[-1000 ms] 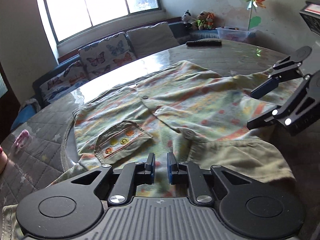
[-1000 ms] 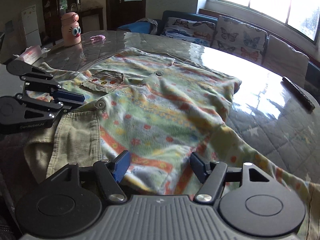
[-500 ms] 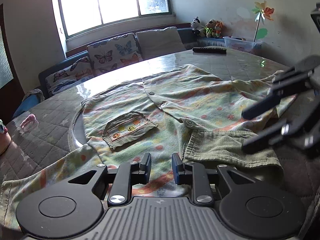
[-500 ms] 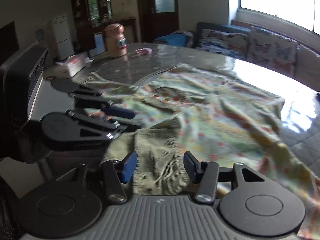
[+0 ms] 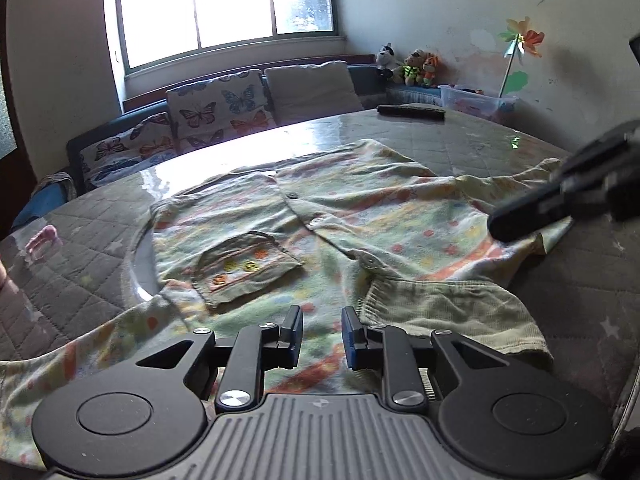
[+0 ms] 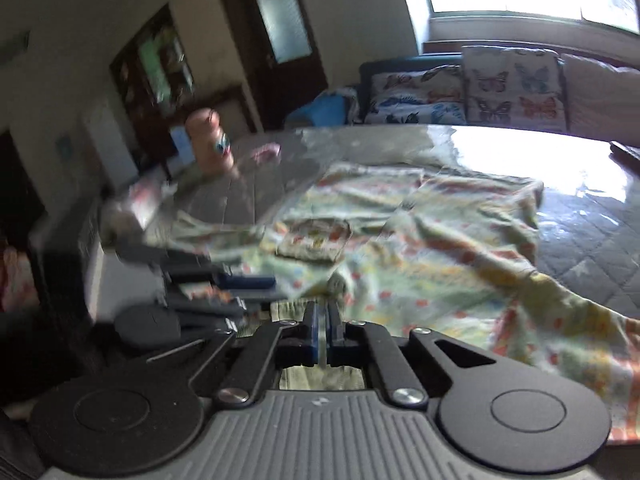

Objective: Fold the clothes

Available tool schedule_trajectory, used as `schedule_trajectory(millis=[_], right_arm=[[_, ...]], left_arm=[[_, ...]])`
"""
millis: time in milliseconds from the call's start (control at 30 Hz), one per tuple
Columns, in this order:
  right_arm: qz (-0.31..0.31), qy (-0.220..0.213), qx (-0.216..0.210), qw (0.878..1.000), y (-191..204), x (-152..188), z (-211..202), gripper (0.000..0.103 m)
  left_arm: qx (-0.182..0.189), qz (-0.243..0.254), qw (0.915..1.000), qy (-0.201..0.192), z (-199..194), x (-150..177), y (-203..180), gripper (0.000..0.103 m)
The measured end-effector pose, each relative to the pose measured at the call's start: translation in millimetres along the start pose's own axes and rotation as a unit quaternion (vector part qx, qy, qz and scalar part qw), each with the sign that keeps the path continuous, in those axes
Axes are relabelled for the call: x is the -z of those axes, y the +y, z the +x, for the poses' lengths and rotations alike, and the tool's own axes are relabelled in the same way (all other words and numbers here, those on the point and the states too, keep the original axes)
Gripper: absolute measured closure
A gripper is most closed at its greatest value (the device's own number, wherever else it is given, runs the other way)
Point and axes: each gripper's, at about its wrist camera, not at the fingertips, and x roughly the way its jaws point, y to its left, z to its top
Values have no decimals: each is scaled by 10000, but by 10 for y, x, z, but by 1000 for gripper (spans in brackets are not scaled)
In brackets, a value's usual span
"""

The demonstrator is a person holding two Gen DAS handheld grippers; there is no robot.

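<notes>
A pale green child's shirt (image 5: pixel 360 216) with orange and yellow print, a chest pocket (image 5: pixel 246 266) and a ribbed olive collar (image 5: pixel 452 312) lies spread on the round table. My left gripper (image 5: pixel 321 332) is open just above the shirt's near hem, with nothing between its fingers. My right gripper (image 6: pixel 321 330) is shut, and whether it grips the shirt's (image 6: pixel 440 248) olive collar under it (image 6: pixel 320 380) is not clear. The right gripper shows blurred at the right of the left wrist view (image 5: pixel 568 192). The left gripper shows blurred in the right wrist view (image 6: pixel 224 284).
The table (image 5: pixel 580 280) has a grey quilted cover under glass. A black remote (image 5: pixel 410 111) lies at its far edge. A pink bottle (image 6: pixel 210 140) and a small pink item (image 5: pixel 40 240) stand at the left side. A sofa with butterfly cushions (image 5: pixel 216 112) runs behind.
My right gripper has closed from wide open and swung over the collar. My left gripper has opened a little and drawn back along the near hem.
</notes>
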Motion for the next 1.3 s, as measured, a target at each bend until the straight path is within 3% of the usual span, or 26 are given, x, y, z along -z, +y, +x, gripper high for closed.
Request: schedule_trajectory(millis=[167, 300, 433, 500, 600, 933, 1100, 1200, 1300], right_arm=[[-82, 133, 70, 9999, 25, 29, 86, 96], [-351, 395, 74, 9986, 140, 134, 284, 77], [-518, 536, -13, 9972, 237, 225, 440, 67], [-582, 533, 38, 9969, 258, 246, 487, 69], [-613, 477, 174, 9968, 261, 251, 494, 98], [385, -248, -111, 9989, -69, -1, 13, 100], [138, 65, -321, 9994, 11, 4, 131, 100], [-70, 167, -492, 9986, 107, 9, 152, 94], [13, -63, -584, 9983, 78, -74, 97, 93]], left_arm=[[55, -94, 9999, 37, 39, 4, -19, 80], [-46, -156, 9999, 35, 29, -8, 36, 80], [-68, -168, 9998, 38, 1, -2, 49, 80], [-71, -173, 9998, 17, -7, -9, 45, 80], [-89, -190, 9998, -18, -14, -26, 60, 80], [159, -170, 9997, -15, 35, -16, -4, 80], [129, -49, 9999, -5, 33, 18, -56, 80], [79, 24, 10000, -26, -3, 36, -55, 80], [71, 90, 9999, -56, -36, 56, -73, 80]])
